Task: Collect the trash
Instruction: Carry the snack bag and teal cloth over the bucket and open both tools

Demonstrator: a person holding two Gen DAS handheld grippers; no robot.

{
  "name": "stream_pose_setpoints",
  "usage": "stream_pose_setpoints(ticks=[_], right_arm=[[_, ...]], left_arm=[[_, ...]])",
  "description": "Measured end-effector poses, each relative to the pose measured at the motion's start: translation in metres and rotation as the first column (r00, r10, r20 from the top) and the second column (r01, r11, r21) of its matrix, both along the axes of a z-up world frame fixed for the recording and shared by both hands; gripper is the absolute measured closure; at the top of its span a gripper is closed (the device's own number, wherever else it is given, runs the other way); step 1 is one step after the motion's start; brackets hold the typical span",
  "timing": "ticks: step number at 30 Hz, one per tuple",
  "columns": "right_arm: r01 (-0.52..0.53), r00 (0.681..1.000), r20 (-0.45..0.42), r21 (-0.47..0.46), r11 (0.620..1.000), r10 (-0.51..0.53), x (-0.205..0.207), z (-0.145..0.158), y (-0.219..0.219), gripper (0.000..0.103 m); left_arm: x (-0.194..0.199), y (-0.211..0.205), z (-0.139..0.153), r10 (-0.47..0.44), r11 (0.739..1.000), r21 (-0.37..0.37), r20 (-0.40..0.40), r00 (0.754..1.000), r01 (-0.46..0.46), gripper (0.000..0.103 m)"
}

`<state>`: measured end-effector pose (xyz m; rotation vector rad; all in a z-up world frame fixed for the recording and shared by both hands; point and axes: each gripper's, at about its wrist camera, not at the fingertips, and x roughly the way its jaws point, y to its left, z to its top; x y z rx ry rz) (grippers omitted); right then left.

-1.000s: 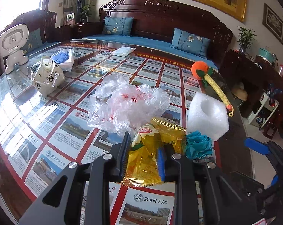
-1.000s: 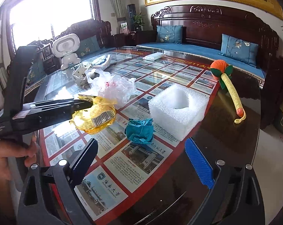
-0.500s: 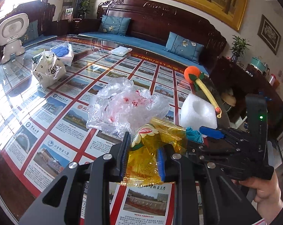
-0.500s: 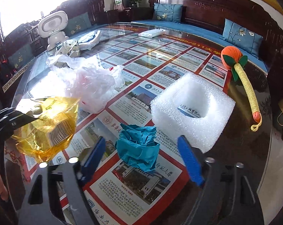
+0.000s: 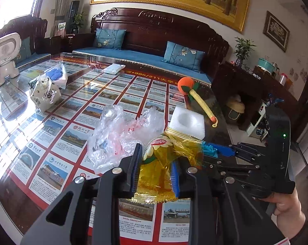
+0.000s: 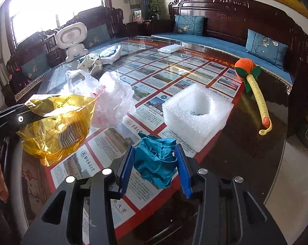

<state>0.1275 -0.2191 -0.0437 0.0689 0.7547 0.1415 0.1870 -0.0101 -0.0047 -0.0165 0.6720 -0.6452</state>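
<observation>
On the glass table (image 6: 245,153), near its front edge, the trash lies close together: a crumpled teal wad (image 6: 156,161), a white foam block (image 6: 196,114) just behind it, and a clear plastic bag (image 6: 113,104) to the left. The left gripper (image 5: 156,167) is clenched on a yellow wrapper (image 5: 164,163), which hangs above the tabletop, pinched between the blue pads, its barcode side showing in the right view (image 6: 58,126). The right gripper (image 6: 155,169) is down at table level with a jaw on each side of the wad. Its pads sit right against the wad's edges, but I cannot tell whether they are squeezing yet or only bracketing it; the wad looks to be resting on the table, not lifted.

So the step in hand, as I judge it, is picking up the wad while the wrapper waits in the other claw. The next move calls for a firm pinch, then a straight lift, keeping clear of the foam block just beyond the fingertips. No bin shows in either view, so where both pieces go cannot be said. The orange knitted toy (image 6: 253,85) and the white robot figure (image 6: 72,38) look like no trash.
</observation>
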Motion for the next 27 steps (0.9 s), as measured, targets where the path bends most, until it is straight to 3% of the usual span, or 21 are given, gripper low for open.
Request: stream_pose_setpoints(ticks=[12, 27], right_arm=[[0.048, 0.992, 0.118, 0.025, 0.999, -0.050, -0.068, 0.047, -0.034, 0.063], [0.207, 0.964, 0.160, 0.059, 0.976, -0.214, -0.143, 0.053, -0.117, 0.063]], left_arm=[[-0.036, -0.030, 0.043, -0.068, 0.996, -0.048, 0.033, 0.997, 0.070, 0.077], [-0.079, -0.133, 0.054, -0.237, 0.970, -0.038, 0.029, 0.971, 0.238, 0.077]])
